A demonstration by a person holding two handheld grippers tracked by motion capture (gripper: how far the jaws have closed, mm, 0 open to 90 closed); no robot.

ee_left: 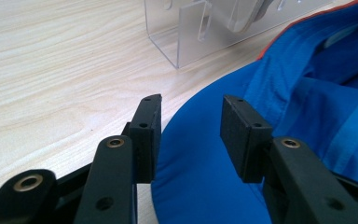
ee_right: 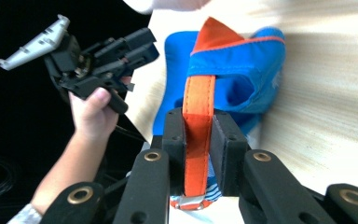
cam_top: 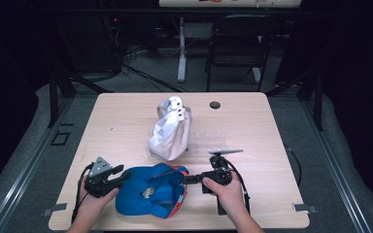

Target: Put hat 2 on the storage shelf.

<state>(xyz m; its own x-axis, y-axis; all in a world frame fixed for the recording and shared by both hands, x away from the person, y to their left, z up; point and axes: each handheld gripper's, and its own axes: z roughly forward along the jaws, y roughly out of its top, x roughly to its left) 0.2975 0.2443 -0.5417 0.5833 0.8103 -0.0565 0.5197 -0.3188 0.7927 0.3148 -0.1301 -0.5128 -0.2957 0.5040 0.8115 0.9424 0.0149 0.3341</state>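
Here a blue cap (cam_top: 150,191) lies upside down near the front edge of the wooden table (cam_top: 126,121), between the person's two hands. The right gripper (cam_top: 190,178) comes in from the right and is clamped on the cap's orange strap (ee_right: 198,135). In the right gripper view both black pads press flat against the strap from either side, and the strap runs up from between them to the blue cloth and an orange patch at the back of the cap.

The left gripper (cam_top: 121,174) sits at the cap's left side. In the left gripper view its jaws stand apart over the curved blue brim (ee_left: 200,154); the brim shows in the gap and below it, yet neither pad presses on it, so this tool grasps nothing. The left hand (ee_right: 91,114) wraps the gripper's body, seen also from the right gripper view.

Behind the cap, toward the middle of the table, a white cloth bag (cam_top: 171,131) stands apart from it. A clear plastic stand (ee_left: 200,32) rests on the wood just past the brim in the left gripper view. A small dark round disc (cam_top: 215,105) sits on the table farther back.
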